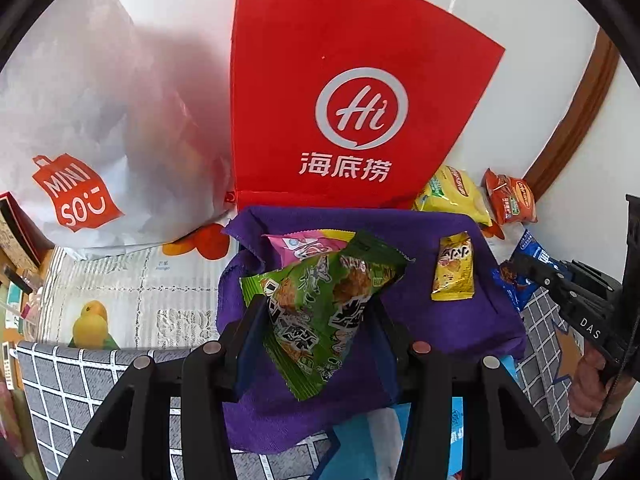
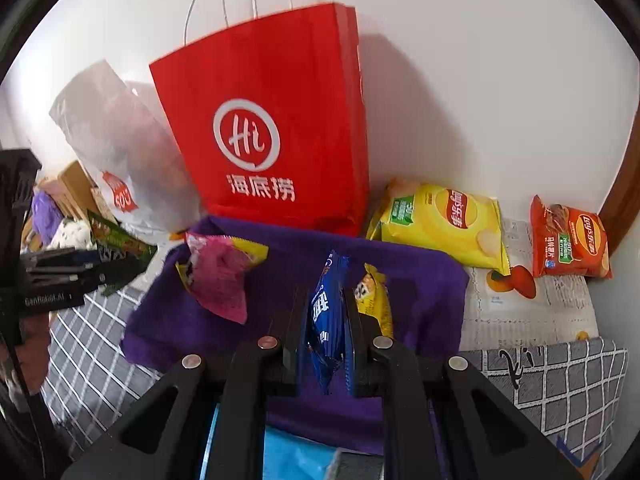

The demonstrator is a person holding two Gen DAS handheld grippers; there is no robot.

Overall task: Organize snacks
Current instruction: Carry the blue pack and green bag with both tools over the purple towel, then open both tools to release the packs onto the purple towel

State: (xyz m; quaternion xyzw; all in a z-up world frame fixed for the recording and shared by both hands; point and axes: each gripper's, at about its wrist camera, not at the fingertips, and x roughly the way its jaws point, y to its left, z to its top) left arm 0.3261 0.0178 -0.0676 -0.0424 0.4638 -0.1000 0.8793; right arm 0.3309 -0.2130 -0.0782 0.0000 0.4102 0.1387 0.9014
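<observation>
Snacks are all over my two views, and I hold one in each gripper. My left gripper [image 1: 316, 316] pinches a green snack packet [image 1: 320, 304] between its jaws, in the lower middle of the left wrist picture. The packet hangs above a purple cloth [image 1: 432, 320]. Behind the packet, a pink snack packet [image 1: 304, 246] lies on the cloth. A small yellow packet [image 1: 454, 268] lies on the cloth too, to the right of the middle.

My right gripper [image 2: 326, 320] has its jaws pressed together on a thin blue snack packet [image 2: 326, 320], in the lower middle of the right wrist picture. The packet stands on edge between the jaws, above the same purple cloth [image 2: 280, 248].

A big red paper bag [image 1: 352, 80] stands upright at the back, just behind the cloth. A white plastic bag [image 1: 100, 128] with a red logo sits to its left. In the right wrist picture, a yellow bag of chips [image 2: 444, 224] lies to the right of the red bag, touching the far right corner of the cloth. An orange bag of chips [image 2: 568, 240] lies further right, apart from the yellow one, near a brown wooden edge [image 2: 624, 196]. A grey checked tablecloth [image 2: 560, 380] covers the front of the table.
</observation>
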